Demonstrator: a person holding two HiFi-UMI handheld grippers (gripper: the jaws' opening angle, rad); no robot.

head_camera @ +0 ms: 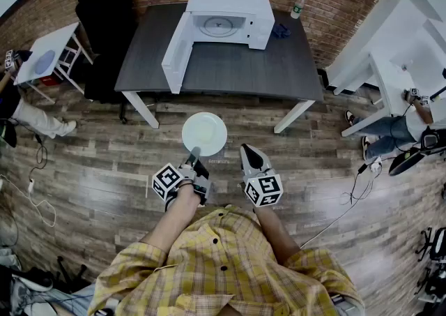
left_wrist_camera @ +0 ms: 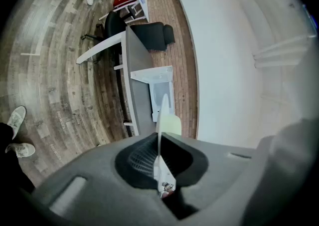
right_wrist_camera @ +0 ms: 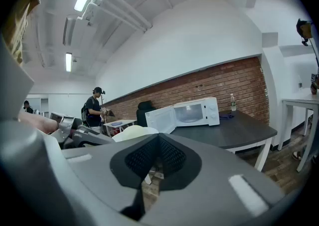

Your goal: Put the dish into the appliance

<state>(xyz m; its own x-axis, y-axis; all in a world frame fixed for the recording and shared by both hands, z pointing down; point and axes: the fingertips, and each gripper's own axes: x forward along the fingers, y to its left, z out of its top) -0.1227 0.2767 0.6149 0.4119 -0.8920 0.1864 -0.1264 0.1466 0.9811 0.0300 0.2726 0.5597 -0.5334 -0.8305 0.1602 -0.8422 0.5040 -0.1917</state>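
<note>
A round white dish (head_camera: pixel 204 133) hangs level over the wood floor, a step short of the dark table (head_camera: pixel 230 70). My left gripper (head_camera: pixel 193 157) is shut on its near rim. In the left gripper view the dish (left_wrist_camera: pixel 160 115) shows edge-on, pinched between the jaws of that gripper (left_wrist_camera: pixel 158 142). The white microwave (head_camera: pixel 226 18) stands at the back of the table with its door (head_camera: pixel 174 56) swung open to the left. My right gripper (head_camera: pixel 249 154) is beside the dish, shut and holding nothing. In the right gripper view I see the microwave (right_wrist_camera: pixel 192 112) and the dish (right_wrist_camera: pixel 130 132) past the gripper (right_wrist_camera: pixel 158 139).
A water bottle (head_camera: pixel 297 6) and a blue cloth (head_camera: pixel 281 30) sit on the table right of the microwave. A black chair (head_camera: pixel 104 21) and a small white table (head_camera: pixel 45 56) stand at the left. White desks (head_camera: pixel 390 63) and seated people flank both sides. Cables (head_camera: pixel 35 189) lie on the floor.
</note>
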